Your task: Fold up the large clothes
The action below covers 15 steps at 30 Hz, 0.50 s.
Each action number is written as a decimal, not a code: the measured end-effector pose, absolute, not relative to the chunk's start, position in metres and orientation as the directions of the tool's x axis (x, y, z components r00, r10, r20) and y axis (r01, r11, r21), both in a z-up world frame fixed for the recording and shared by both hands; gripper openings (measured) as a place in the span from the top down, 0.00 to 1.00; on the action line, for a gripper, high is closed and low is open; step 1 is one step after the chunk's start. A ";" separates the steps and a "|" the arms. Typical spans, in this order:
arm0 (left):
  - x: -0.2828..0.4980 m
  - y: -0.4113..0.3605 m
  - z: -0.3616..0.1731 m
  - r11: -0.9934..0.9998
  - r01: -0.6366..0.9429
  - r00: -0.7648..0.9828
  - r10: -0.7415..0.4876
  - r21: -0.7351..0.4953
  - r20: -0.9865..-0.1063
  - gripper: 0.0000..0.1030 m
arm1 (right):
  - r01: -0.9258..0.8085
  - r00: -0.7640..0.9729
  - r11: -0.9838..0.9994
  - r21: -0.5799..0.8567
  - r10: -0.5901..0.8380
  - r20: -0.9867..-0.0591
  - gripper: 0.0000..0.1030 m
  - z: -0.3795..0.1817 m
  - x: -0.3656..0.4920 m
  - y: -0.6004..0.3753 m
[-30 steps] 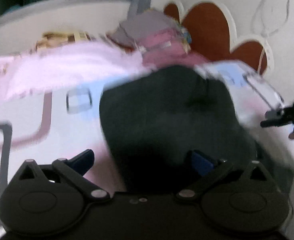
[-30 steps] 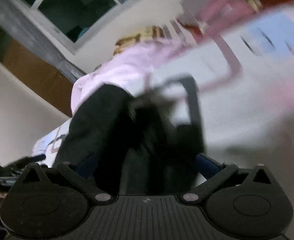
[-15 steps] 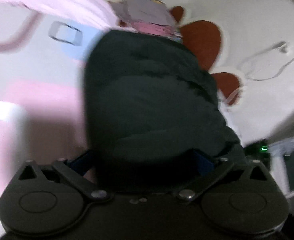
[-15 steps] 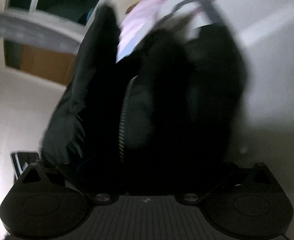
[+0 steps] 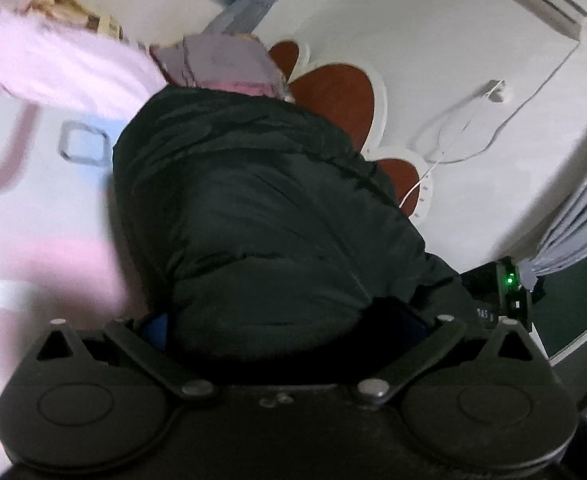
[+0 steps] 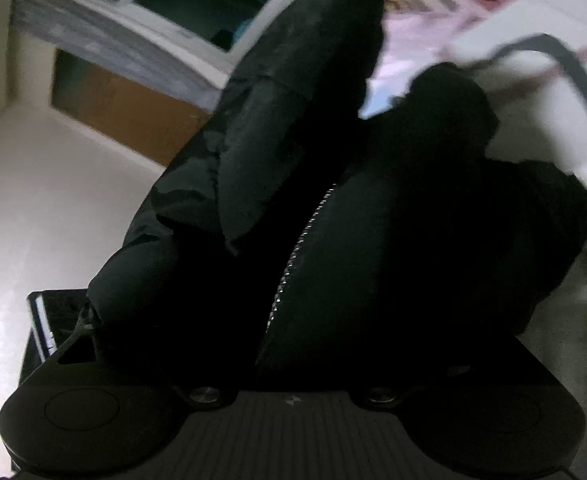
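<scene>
Behind everything, we are seeing a patterned bed sheet [image 5: 33,200] and a heart-shaped headboard [image 5: 333,96]. We are holding the left gripper [image 5: 289,320] with black jacket [image 5: 261,208] bulging between its blue fingers [image 5: 155,326]; whether it clamps, we cannot tell. The right gripper [image 6: 293,360] is lying buried under the jacket's zipper [image 6: 293,264] folds, its state likewise hidden.

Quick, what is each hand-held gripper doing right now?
Left hand-held gripper: closed on the black jacket.
Right hand-held gripper: buried in the jacket; cannot be told.

one black jacket [image 5: 261,208], two tools
</scene>
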State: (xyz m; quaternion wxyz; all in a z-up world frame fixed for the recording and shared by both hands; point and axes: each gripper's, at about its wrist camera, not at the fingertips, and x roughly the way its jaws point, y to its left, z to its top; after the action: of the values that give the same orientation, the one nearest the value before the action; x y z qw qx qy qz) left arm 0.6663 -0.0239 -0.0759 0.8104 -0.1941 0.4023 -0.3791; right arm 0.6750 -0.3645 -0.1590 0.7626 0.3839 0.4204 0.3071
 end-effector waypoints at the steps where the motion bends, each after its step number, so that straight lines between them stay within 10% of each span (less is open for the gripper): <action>1: 0.660 -0.004 -0.067 0.648 0.461 0.401 -0.761 -0.606 -0.509 0.01 | -0.164 0.448 0.507 0.846 0.802 -0.394 0.16 -0.154 0.674 -0.346; 9: 0.620 0.136 -0.108 0.825 0.304 0.415 -0.565 -0.477 -0.713 0.00 | -0.109 0.286 0.551 0.828 0.815 -0.505 0.17 -0.233 0.687 -0.173; 15: 0.606 0.149 -0.125 0.810 0.281 0.467 -0.584 -0.515 -0.664 0.00 | -0.064 0.357 0.588 0.806 0.768 -0.532 0.16 -0.247 0.681 -0.170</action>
State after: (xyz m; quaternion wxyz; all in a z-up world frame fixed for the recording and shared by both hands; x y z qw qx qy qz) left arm 0.6060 0.1493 -0.1247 0.8395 -0.1694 0.4474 -0.2577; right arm 0.6812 -0.1696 -0.2467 0.7422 0.3571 0.4930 0.2801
